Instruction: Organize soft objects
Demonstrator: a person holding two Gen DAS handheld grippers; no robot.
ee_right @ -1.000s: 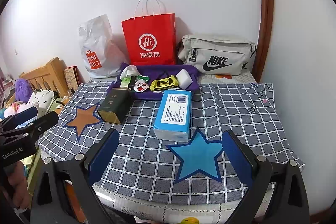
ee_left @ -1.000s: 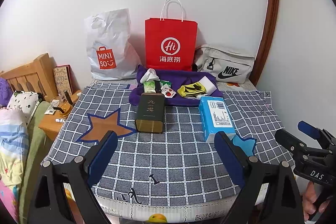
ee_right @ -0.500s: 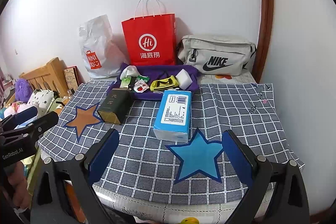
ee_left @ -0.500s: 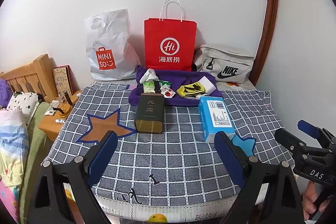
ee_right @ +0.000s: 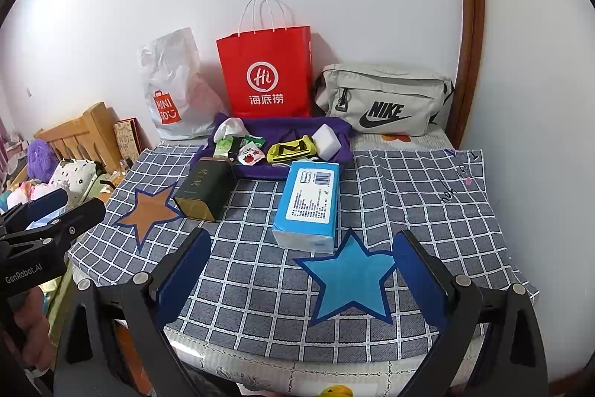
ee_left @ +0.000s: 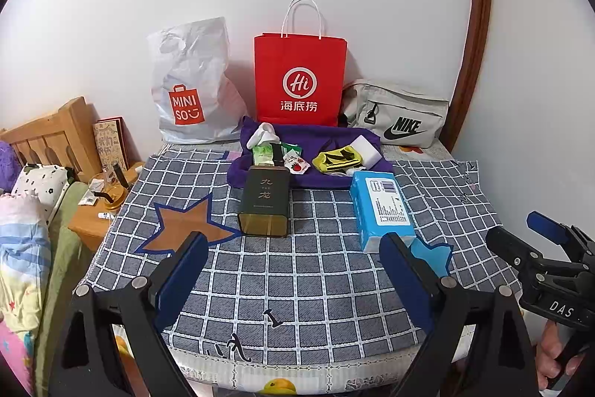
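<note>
Change since earlier frames: nothing has visibly moved; both grippers hold the same hover and every item lies as before
Soft items: yellow-and-black sock (ee_right: 292, 150), white sponge block (ee_right: 326, 141) and small sachets (ee_right: 250, 153) lie loose on the purple cloth (ee_left: 327, 179)
Blue tissue pack (ee_right: 308, 205): flat on the checked cover (ee_left: 297, 270), just in front of the purple cloth, its near end touching the blue star (ee_right: 349, 276)
Dark tin (ee_left: 264, 201): on its side, touching the purple cloth's front edge, beside the brown star (ee_left: 186, 224)
Bags: red paper bag (ee_left: 300, 79), white plastic bag (ee_left: 191, 84) and grey pouch (ee_right: 385, 99) stand behind the purple cloth, against the wall
Left gripper (ee_left: 293, 279): tongs wide, empty, well short of the purple cloth
Right gripper (ee_right: 301, 276): tongs wide, empty, above the blue star
Progress: judged unsettled; soft items gathered on the cloth fit either a sorted pile or stock awaiting bagging
</note>
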